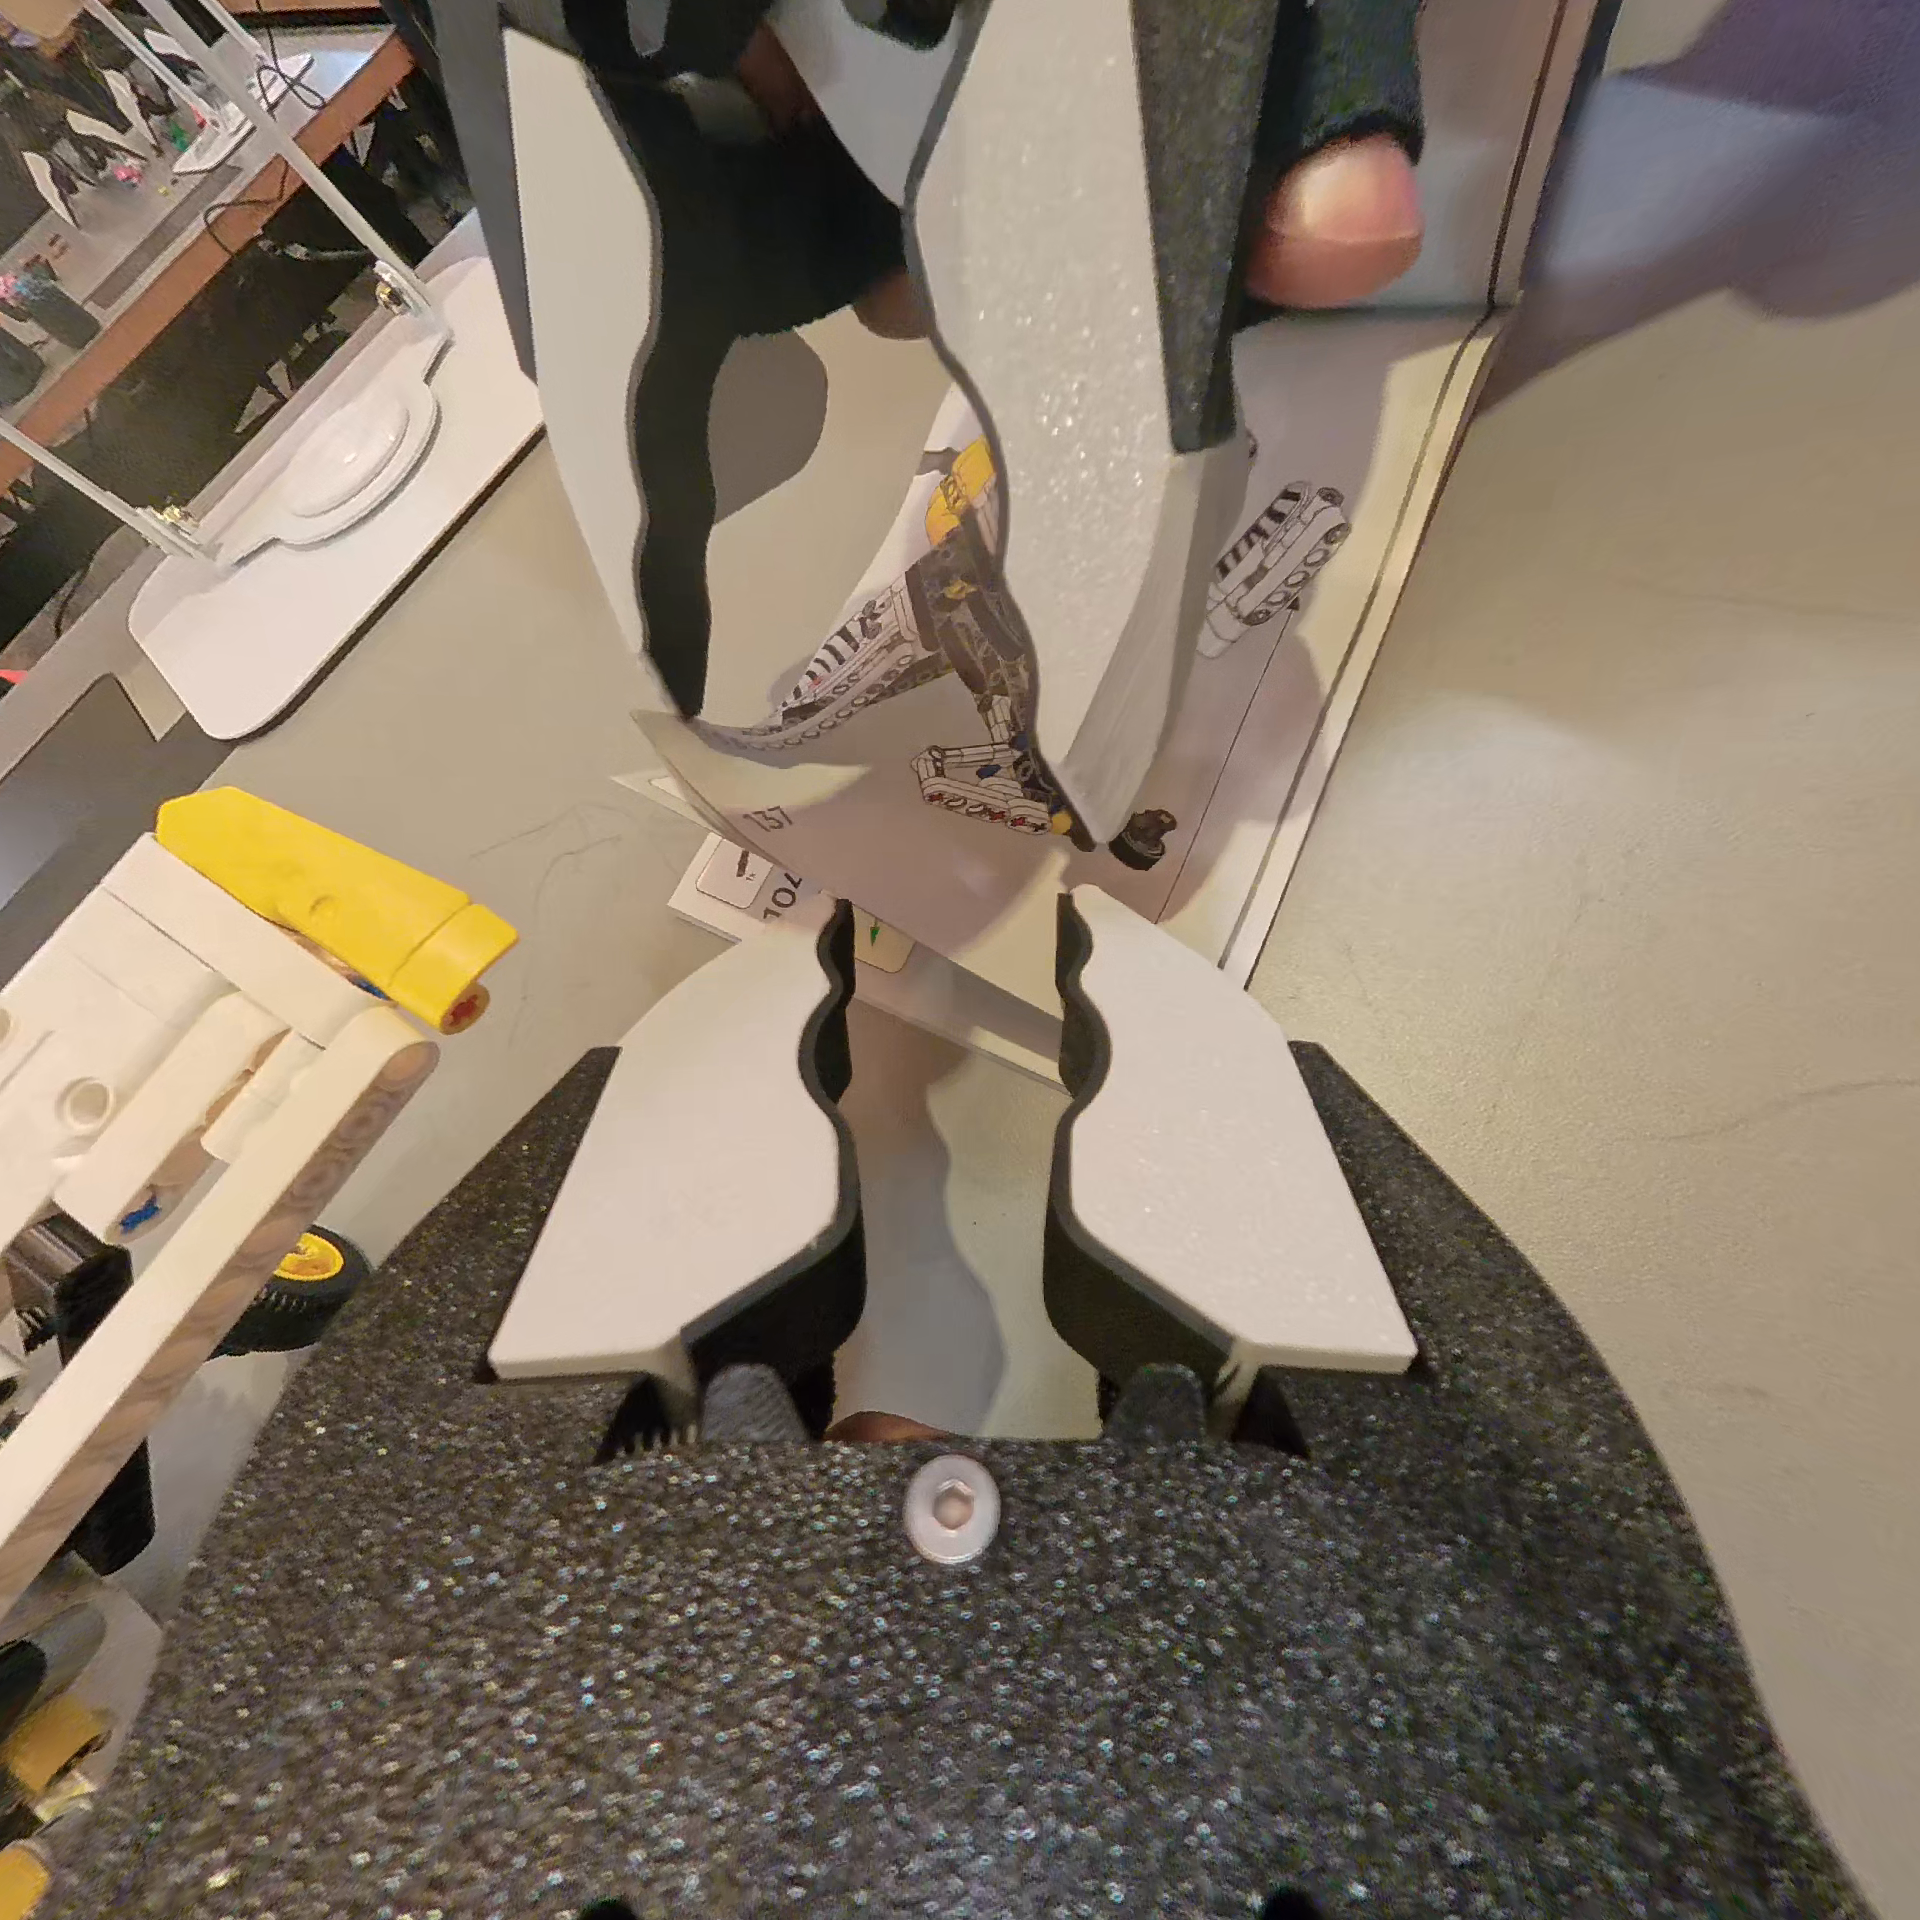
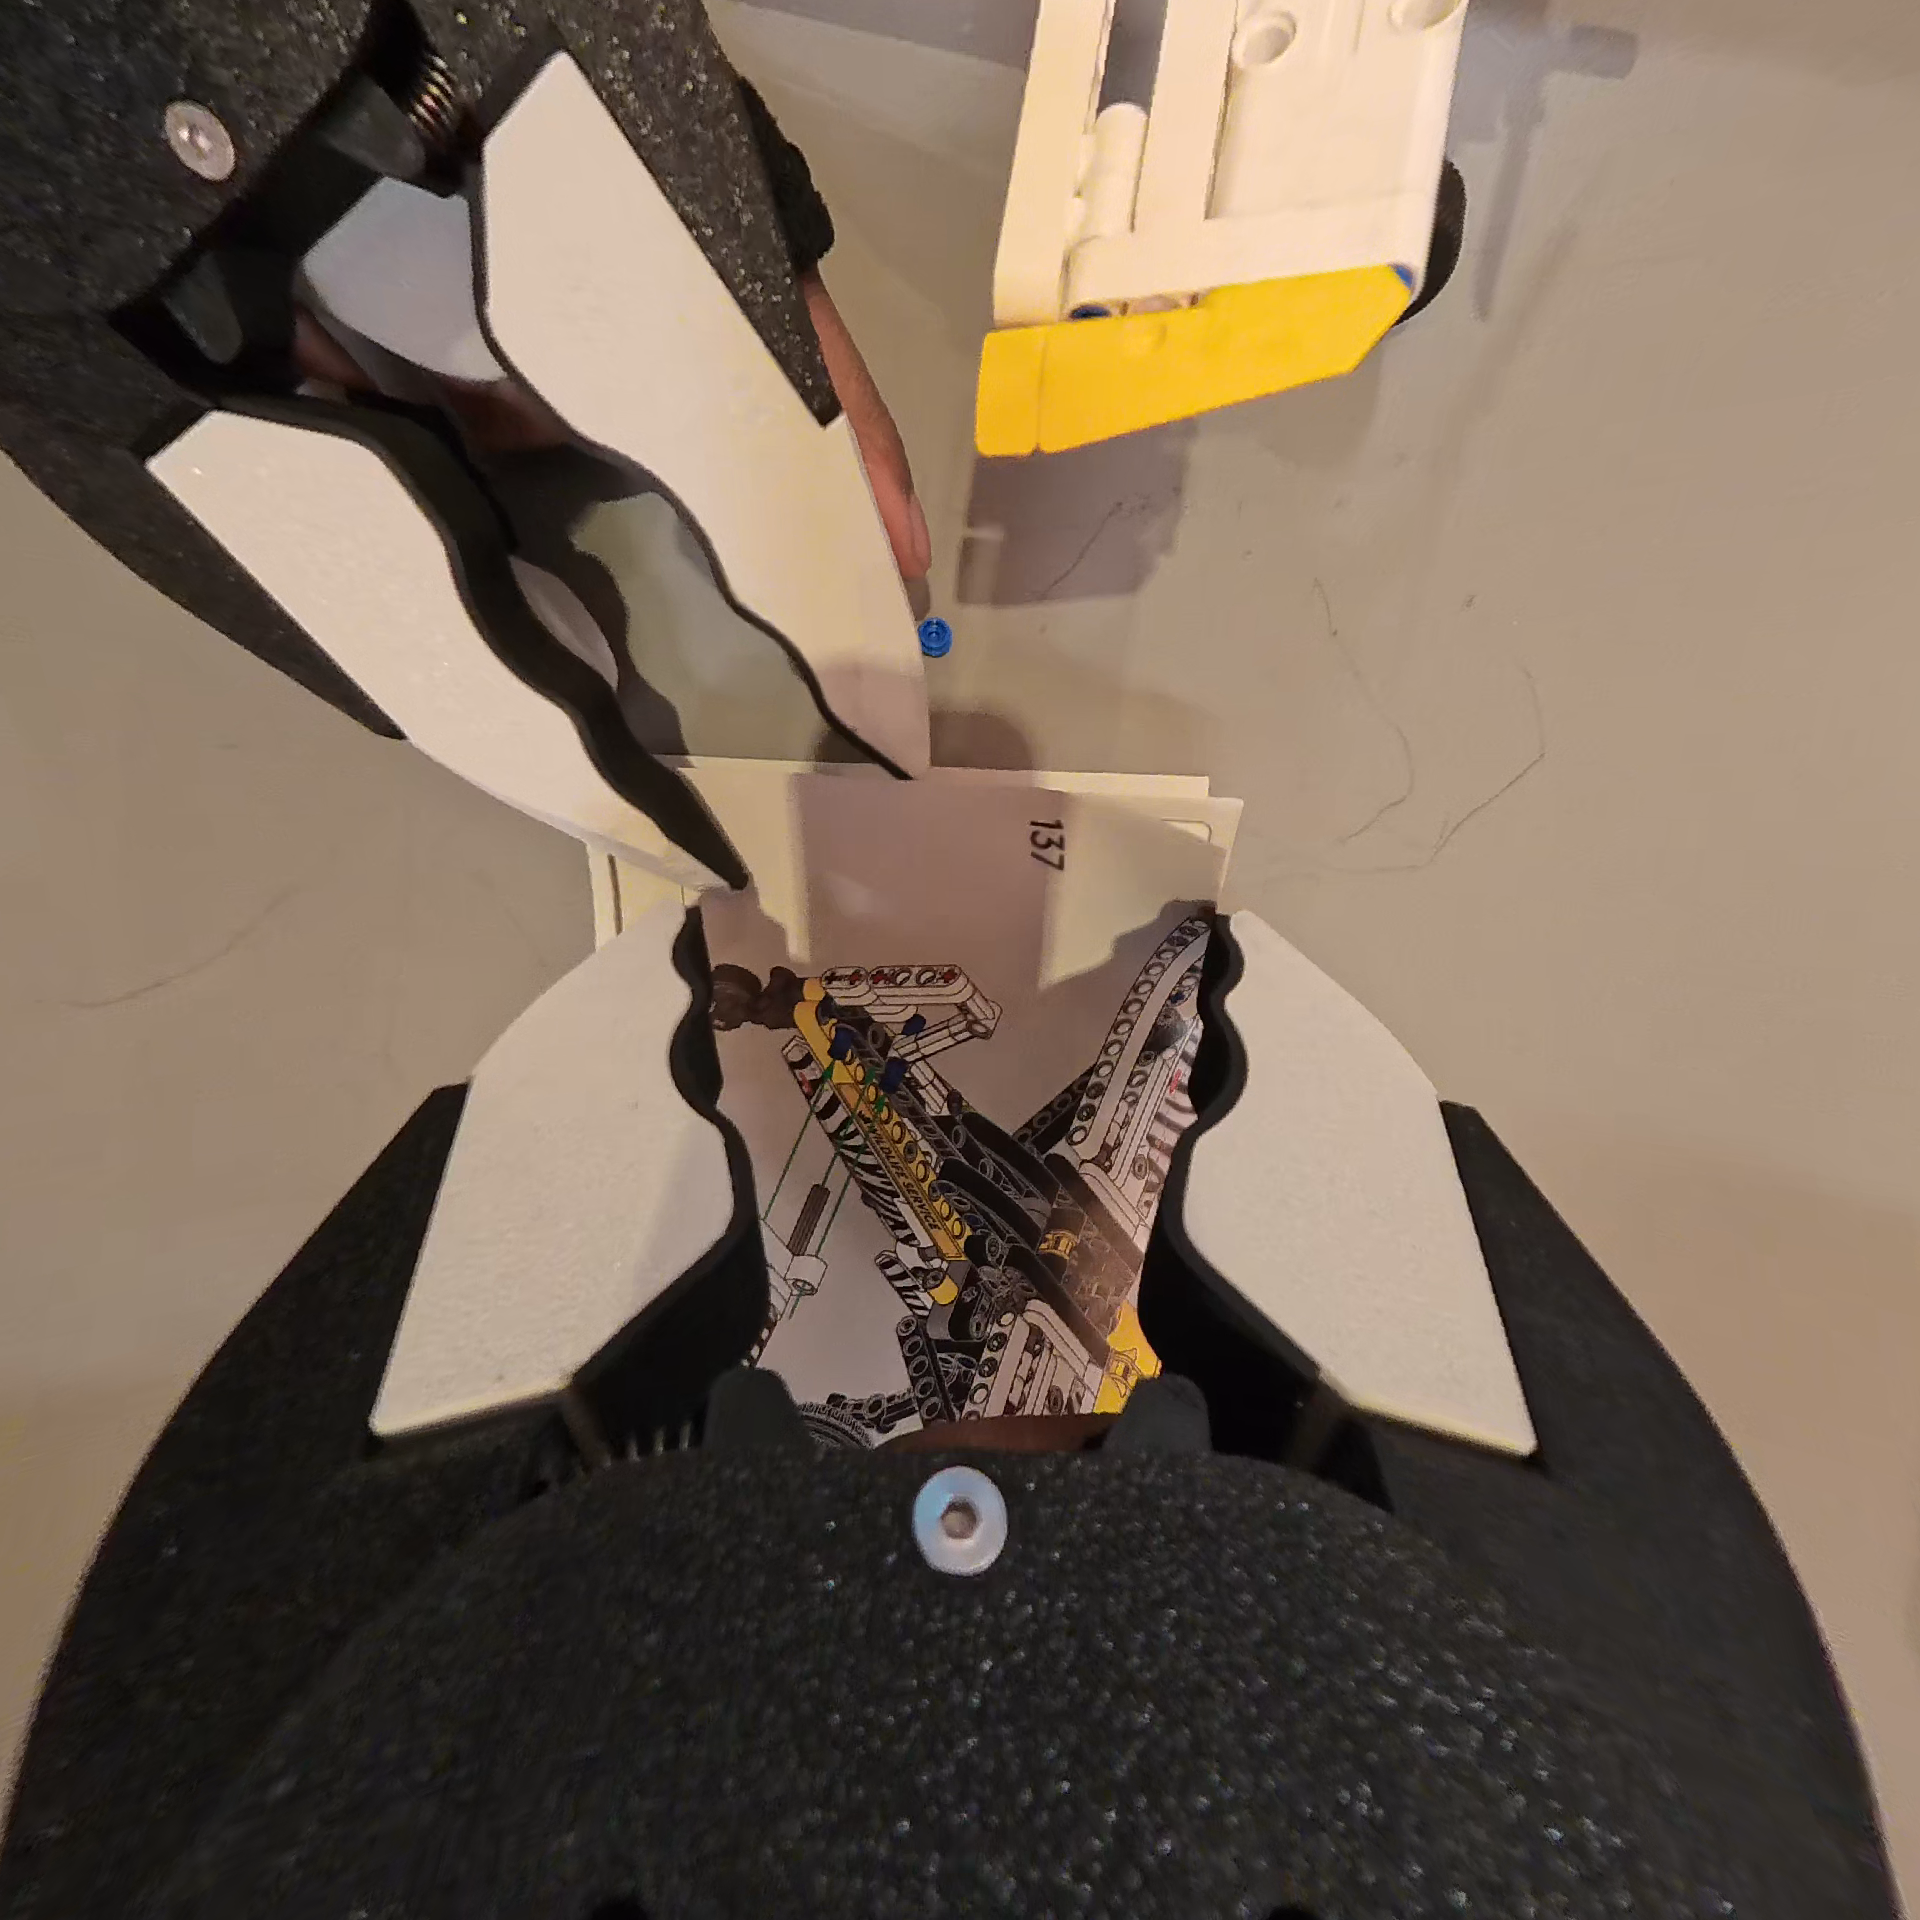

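Two grippers w/ jaws apart over a booklet (image 2: 914,1143) lying open on the surface (image 2: 1558,935): right gripper (image 2: 956,935) wide, straddling a curled page, left gripper (image 1: 956,914) half-open, holding nothing; pages look thin, floppy, tear-prone, so best pinched at the free edge.

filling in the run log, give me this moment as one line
left gripper: open, tips at booklet edge | right gripper: open, over lifted page | booklet: on table | brick model: beyond booklet
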Demonstrator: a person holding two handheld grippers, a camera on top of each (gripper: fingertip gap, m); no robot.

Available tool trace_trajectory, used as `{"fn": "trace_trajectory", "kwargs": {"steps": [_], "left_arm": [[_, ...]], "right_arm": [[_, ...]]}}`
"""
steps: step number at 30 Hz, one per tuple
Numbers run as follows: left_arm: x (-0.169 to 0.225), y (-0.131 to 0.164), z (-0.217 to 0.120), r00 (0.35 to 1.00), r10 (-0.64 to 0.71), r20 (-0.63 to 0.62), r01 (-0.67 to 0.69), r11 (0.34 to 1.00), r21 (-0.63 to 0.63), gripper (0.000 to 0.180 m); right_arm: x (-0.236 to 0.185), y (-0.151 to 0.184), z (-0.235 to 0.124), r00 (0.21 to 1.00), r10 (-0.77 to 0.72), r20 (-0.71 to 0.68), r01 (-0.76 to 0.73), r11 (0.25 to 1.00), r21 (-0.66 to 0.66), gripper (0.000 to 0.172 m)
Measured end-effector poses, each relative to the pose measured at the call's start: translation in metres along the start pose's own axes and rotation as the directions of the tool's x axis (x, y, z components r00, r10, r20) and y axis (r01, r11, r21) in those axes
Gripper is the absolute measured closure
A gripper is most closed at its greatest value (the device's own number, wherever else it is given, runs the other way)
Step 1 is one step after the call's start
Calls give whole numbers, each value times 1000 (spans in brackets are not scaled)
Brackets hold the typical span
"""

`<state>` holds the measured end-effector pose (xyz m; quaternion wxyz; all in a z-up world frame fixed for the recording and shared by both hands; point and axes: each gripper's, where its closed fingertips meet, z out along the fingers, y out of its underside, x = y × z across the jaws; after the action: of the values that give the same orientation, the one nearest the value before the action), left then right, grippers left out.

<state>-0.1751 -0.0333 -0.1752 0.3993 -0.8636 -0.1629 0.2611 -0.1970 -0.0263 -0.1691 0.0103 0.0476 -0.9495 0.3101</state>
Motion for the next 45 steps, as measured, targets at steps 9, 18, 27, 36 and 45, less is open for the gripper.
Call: {"fn": "trace_trajectory", "kwargs": {"steps": [9, 18, 27, 36, 45], "left_arm": [[0, 1, 1, 1000, 4, 2, -4, 1000, -5, 143], [-1, 3, 1, 1000, 0, 7, 0, 1000, -19, 143], [-3, 5, 2, 1000, -9, 14, 10, 999, -33, 143], [-7, 7, 1, 999, -24, 27, 26, 999, -45, 143], [-6, 6, -4, 1000, 2, 12, -2, 1000, -15, 141]], "right_arm": [[-2, 3, -1, 1000, -5, -9, 5, 1000, -1, 82], [-5, 4, -2, 1000, -15, -8, 15, 1000, -2, 82], [-6, 5, -3, 1000, -19, -2, 19, 1000, 2, 82], [-10, 6, -2, 999, -31, 16, 31, 1000, -1, 85], [-10, 12, -4, 997, -74, -10, 73, 996, -56, 83]]}}
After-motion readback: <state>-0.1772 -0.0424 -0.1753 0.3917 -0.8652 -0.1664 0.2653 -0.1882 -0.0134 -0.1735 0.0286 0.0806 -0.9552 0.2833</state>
